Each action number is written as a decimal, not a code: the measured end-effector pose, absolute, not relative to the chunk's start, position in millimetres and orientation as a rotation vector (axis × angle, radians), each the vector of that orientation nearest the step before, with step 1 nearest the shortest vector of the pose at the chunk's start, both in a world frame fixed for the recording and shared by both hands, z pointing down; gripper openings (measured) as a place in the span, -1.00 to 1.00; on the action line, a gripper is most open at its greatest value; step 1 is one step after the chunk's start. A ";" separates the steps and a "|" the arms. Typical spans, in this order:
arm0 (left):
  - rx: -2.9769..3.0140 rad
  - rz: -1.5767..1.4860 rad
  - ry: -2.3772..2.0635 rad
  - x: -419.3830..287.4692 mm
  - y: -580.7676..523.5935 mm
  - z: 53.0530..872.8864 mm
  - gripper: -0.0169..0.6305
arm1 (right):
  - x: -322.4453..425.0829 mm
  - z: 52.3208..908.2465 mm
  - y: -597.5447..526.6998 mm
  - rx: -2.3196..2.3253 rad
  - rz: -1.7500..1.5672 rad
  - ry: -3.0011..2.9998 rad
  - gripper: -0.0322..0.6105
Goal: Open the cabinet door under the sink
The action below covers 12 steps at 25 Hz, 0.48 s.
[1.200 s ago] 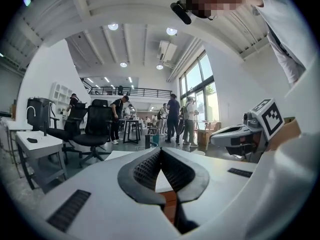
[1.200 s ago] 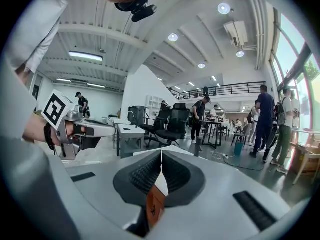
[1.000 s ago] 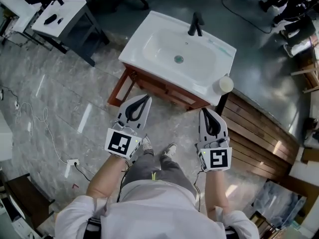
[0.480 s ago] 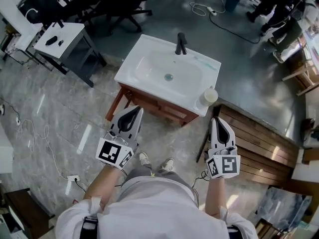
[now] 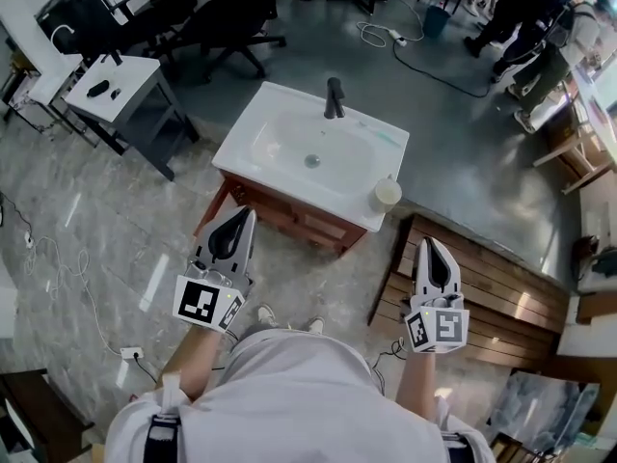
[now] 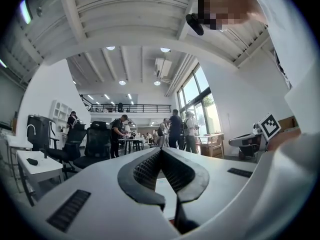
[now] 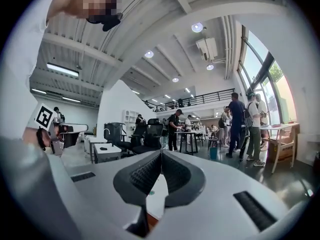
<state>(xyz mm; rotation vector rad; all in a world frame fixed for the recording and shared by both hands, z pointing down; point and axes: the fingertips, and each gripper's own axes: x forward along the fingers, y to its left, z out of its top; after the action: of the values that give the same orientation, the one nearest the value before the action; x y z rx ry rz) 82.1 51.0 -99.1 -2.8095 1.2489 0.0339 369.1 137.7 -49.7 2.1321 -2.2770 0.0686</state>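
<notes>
The white sink with a black faucet sits on a red-brown wooden cabinet in the middle of the head view. At the cabinet's left end a brown-framed door panel juts out from the front towards me. My left gripper hovers shut and empty, its tip over that left end. Off to the right, my right gripper is also shut and empty, over the wooden slats. In each gripper view the jaws meet with nothing between them and point level into the room.
A white cup stands on the sink's right front corner. A slatted wooden platform lies to the right, a small grey table to the left. Office chairs, cables and people are beyond the sink. My feet stand before the cabinet.
Both grippers have drawn back from the cabinet front and risen, the right one also moving right over the slats. The sink now sits lower in the head view, with more room showing beyond it.
</notes>
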 end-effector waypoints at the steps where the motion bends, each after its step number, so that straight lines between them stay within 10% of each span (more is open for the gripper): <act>1: -2.808 0.032 1.258 80.5 54.2 -99.2 -0.90 | 371.8 -49.8 142.5 2.137 0.076 -2.270 -0.80; 12: -2.807 0.043 1.305 88.3 71.5 -97.8 -0.90 | 359.6 -66.5 142.7 2.077 0.057 -2.361 -0.80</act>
<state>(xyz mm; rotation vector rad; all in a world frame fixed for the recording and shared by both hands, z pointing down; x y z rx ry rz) 88.3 71.5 -97.8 -2.8074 1.3045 0.0428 359.6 142.7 -66.5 2.0770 -2.3612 0.0566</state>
